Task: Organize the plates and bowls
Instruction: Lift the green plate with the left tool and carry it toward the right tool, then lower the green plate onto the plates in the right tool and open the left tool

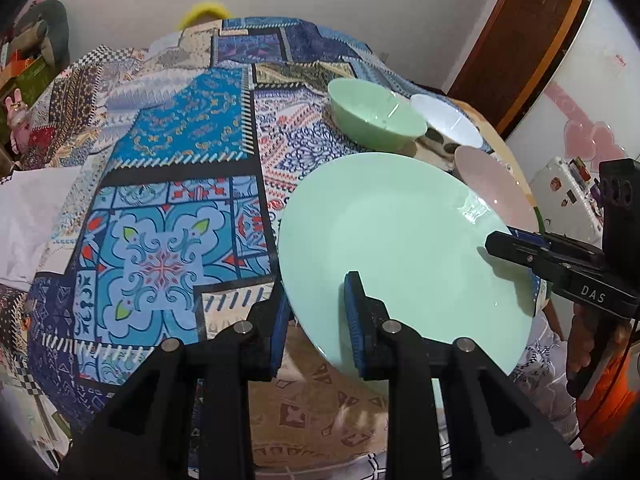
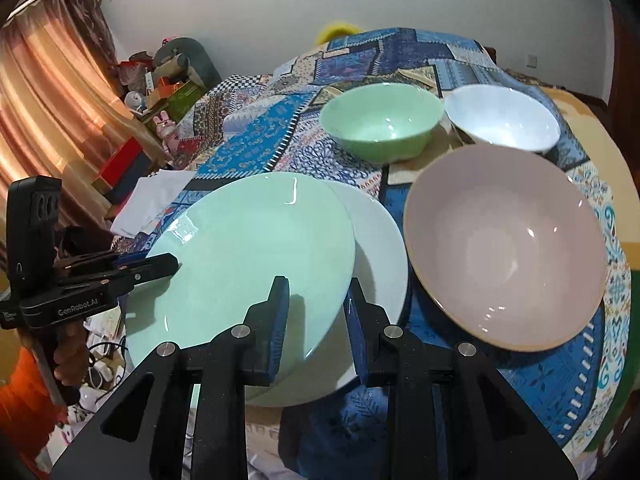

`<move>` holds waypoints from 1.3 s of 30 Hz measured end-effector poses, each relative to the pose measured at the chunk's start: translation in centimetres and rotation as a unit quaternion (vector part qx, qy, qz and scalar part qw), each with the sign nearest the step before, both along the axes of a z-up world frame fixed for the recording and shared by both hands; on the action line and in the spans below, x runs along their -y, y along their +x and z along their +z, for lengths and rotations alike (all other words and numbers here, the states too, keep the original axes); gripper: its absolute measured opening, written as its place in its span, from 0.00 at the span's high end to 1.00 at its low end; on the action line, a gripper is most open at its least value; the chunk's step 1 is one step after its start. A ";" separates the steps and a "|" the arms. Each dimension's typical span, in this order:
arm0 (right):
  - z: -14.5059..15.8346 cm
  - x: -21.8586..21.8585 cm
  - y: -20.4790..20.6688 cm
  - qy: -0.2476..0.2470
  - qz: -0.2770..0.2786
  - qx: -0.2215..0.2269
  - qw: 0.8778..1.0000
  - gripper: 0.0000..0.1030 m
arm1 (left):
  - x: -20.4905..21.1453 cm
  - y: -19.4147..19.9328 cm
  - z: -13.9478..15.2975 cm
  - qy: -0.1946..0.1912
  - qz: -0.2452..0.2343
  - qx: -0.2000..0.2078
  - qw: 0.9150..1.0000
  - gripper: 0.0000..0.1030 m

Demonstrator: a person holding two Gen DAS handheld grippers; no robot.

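Observation:
A pale green plate [image 1: 400, 248] [image 2: 248, 256] hangs between both grippers, just over a white plate [image 2: 380, 240] on the patterned tablecloth [image 1: 168, 208]. My left gripper [image 1: 316, 300] is shut on the green plate's near-left rim; in the right wrist view the left gripper [image 2: 172, 262] clamps the plate's left edge. My right gripper [image 2: 318, 284] is shut on the plate's right rim, and the right gripper [image 1: 494, 240] shows in the left wrist view on that side. Beyond the plates stand a large pink bowl [image 2: 504, 248] [image 1: 492, 188], a green bowl [image 2: 380, 120] [image 1: 372, 116] and a white bowl [image 2: 500, 116] [image 1: 448, 120].
A white cloth [image 2: 148, 200] lies at the table's left edge. Boxes and toys [image 2: 160, 92] are piled by a curtain [image 2: 44, 100] on the left. A brown door [image 1: 516, 48] and a white cabinet [image 1: 572, 196] stand to the right. A hand and an orange sleeve [image 2: 24, 392] hold the left gripper.

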State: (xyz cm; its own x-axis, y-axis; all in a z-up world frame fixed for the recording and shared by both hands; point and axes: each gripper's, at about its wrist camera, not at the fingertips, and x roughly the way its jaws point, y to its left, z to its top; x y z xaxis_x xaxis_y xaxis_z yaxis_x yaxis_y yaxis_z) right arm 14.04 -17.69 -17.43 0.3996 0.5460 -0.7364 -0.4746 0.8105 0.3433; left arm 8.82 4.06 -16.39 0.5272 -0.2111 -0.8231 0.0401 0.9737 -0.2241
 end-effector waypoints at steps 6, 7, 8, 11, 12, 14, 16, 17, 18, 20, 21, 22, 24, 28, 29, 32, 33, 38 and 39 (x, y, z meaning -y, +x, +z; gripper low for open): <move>-0.9 0.5 0.1 0.007 -0.010 -0.011 1.000 0.75 | 0.5 0.8 -1.0 0.006 -0.005 -0.011 1.000 0.75; -1.0 0.6 0.1 0.008 -0.011 -0.013 1.000 0.75 | 0.6 0.9 -1.2 0.008 -0.006 -0.012 1.000 0.75; -1.2 0.7 0.2 0.011 -0.013 -0.016 1.000 0.75 | 0.7 1.1 -1.3 0.010 -0.006 -0.013 1.000 0.75; -1.6 0.9 0.3 0.012 -0.016 -0.021 1.000 0.75 | 0.8 1.5 -1.6 0.015 -0.007 -0.015 1.000 0.75; -1.6 0.9 0.4 0.012 -0.018 -0.021 1.000 0.75 | 0.9 1.7 -1.7 0.017 -0.007 -0.016 1.000 0.75; -1.8 1.1 0.5 0.014 -0.020 -0.023 0.999 0.75 | 1.1 2.1 -1.8 0.019 -0.008 -0.018 1.000 0.75; -1.9 1.1 0.6 0.016 -0.021 -0.026 0.999 0.75 | 1.2 2.5 -1.9 0.023 -0.008 -0.017 1.000 0.75; -2.0 1.2 0.7 0.018 -0.022 -0.027 0.999 0.75 | 1.3 2.6 -1.9 0.026 -0.008 -0.016 1.000 0.75; -2.0 1.3 0.7 0.021 -0.022 -0.028 0.999 0.75 | 1.3 2.8 -1.9 0.028 -0.008 -0.016 0.999 0.75; -2.0 1.3 0.7 0.024 -0.022 -0.030 0.999 0.75 | 1.4 3.1 -1.9 0.033 -0.006 -0.014 0.999 0.75; -2.0 1.3 0.7 0.024 -0.022 -0.030 0.999 0.75 | 1.4 3.3 -1.9 0.035 -0.006 -0.014 0.999 0.75; -2.0 1.3 0.8 0.024 -0.022 -0.030 0.999 0.75 | 1.5 3.4 -2.0 0.042 -0.005 -0.014 0.999 0.75; -1.9 1.3 0.6 0.025 -0.020 -0.027 0.999 0.74 | 1.6 3.6 -2.1 0.057 -0.003 -0.011 0.998 0.75; -2.0 1.1 0.4 0.023 -0.019 -0.024 0.999 0.73 | 2.3 3.8 -2.1 0.045 -0.032 -0.011 0.998 0.75; -2.0 1.2 0.5 0.025 -0.019 -0.025 0.999 0.73 | 2.8 3.8 -2.1 0.047 -0.041 -0.009 0.998 0.75; -2.0 1.4 0.5 0.028 -0.019 -0.029 0.999 0.73 | 3.6 3.9 -2.1 0.058 -0.044 -0.003 0.997 0.75; -1.9 1.4 0.5 0.026 -0.019 -0.028 0.999 0.73 | 3.6 4.0 -2.1 0.056 -0.041 -0.004 0.998 0.75; -1.0 1.6 0.1 0.006 -0.031 -0.004 1.000 0.73 | 3.7 3.6 -1.9 0.057 -0.031 -0.003 0.998 0.75; -0.7 1.8 -0.1 0.002 -0.034 0.005 0.999 0.73 | 3.7 3.5 -1.8 0.057 -0.030 -0.001 0.998 0.75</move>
